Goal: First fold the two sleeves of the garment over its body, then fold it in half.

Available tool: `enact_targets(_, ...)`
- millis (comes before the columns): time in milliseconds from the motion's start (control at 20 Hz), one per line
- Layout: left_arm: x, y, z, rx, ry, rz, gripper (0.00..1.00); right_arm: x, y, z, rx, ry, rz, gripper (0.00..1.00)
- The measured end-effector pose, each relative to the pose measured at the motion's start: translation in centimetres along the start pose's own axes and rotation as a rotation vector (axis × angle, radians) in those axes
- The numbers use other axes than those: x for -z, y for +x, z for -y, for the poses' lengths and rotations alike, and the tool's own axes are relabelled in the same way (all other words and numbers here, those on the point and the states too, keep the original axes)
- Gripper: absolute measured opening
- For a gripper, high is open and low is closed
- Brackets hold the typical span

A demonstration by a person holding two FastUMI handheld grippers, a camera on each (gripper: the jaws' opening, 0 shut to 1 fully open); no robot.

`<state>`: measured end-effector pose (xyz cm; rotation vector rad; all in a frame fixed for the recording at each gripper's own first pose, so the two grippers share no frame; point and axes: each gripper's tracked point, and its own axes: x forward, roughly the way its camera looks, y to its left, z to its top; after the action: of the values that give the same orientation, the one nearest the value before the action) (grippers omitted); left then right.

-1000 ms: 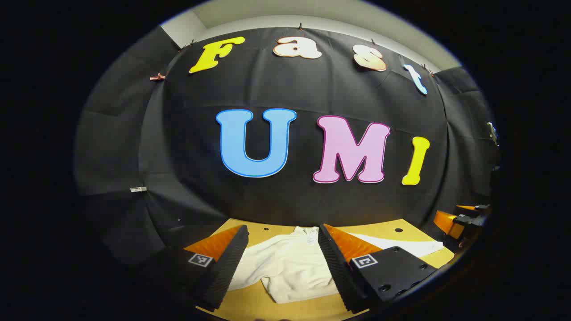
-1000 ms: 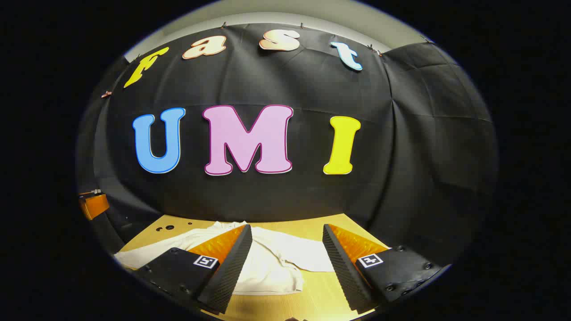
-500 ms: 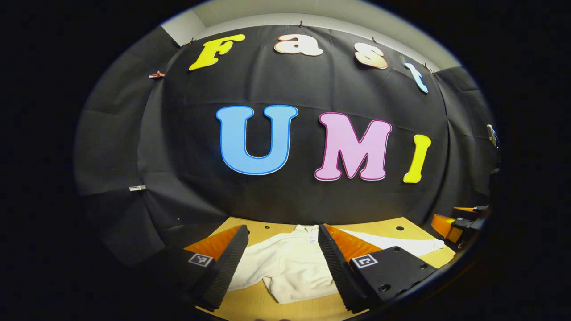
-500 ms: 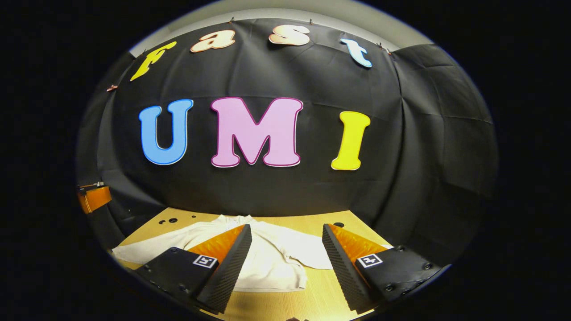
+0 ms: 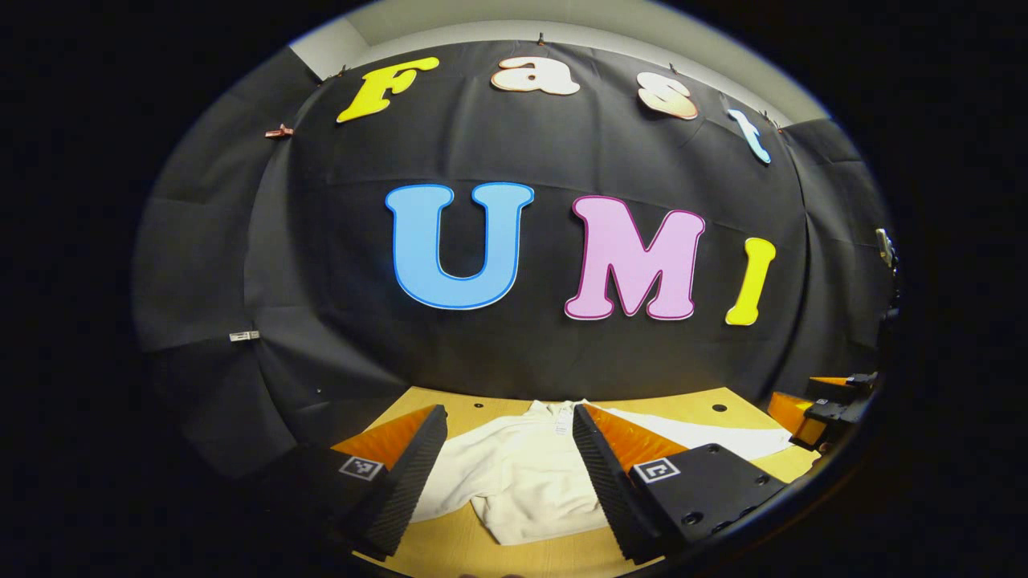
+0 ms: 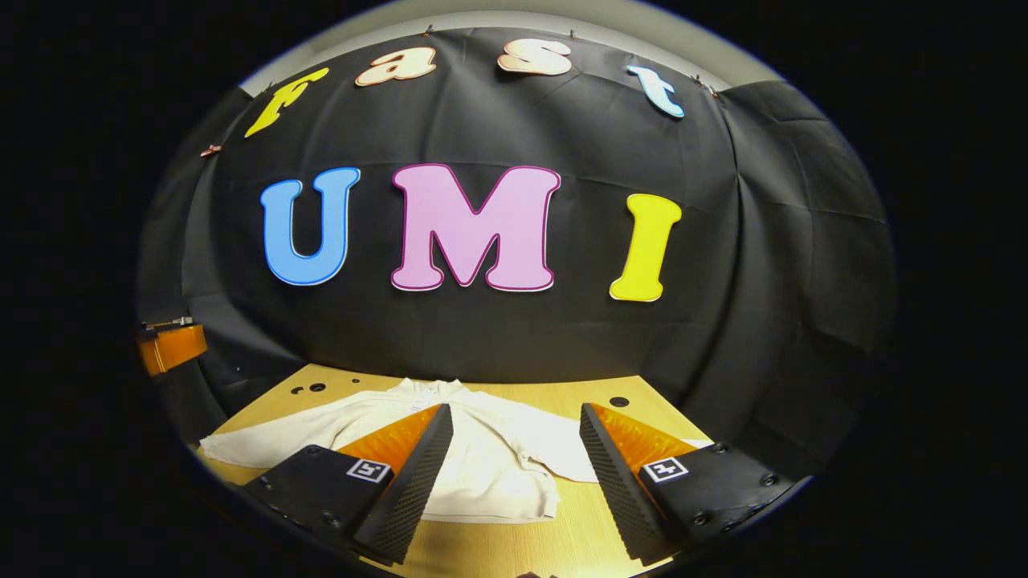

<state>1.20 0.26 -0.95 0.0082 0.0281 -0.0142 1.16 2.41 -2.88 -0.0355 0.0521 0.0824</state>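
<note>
Left claw point(image 5: 506, 474): jaws spread wide and holding nothing, hanging above the near part of the garment, not touching it.
White long-sleeved top point(image 5: 522, 474): lying flat on the wooden table point(image 5: 450, 554), collar toward the black back wall, hem toward the near edge.
Sleeves: in the right gripper view one sleeve point(image 6: 265, 433) stretches out flat to the left across the table; the other sleeve point(image 6: 562, 453) angles out to the right, between that claw's fingers.
Right claw point(image 6: 514, 482): jaws wide apart and empty, raised over the right half of the top; it also appears at the right rim of the left gripper view.
Table: small dark holes near the far edge, beside the collar.
</note>
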Motion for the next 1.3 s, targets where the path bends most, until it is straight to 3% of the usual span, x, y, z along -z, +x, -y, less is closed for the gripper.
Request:
enact_targets(250, 0.8, 0.6, 0.3, 0.005, 0.003, -0.028, 0.97, 1.5, 1.2, -0.1, -0.035, 0.027, -0.041, 0.98)
enact_targets(550, 1.4, 0.8, 1.0, 0.006, 0.014, -0.043, 0.97, 4.4, 4.3, 5.0, 0.031, 0.022, -0.125, 0.97)
enact_targets(1000, 2.3, 1.9, 2.7, 0.014, 0.065, -0.102, 0.97, 10.8, 8.3, 18.9, 0.237, 0.077, -0.267, 0.98)
enact_targets(1200, 2.7, 2.9, 4.5, 0.032, 0.091, -0.126, 0.97, 13.4, 10.4, 24.4, 0.291, 0.053, -0.319, 0.98)
enact_targets(1300, 3.2, 3.5, 5.9, 0.057, 0.099, -0.146, 0.97, 14.8, 12.0, 26.4, 0.312, 0.1, -0.349, 0.98)
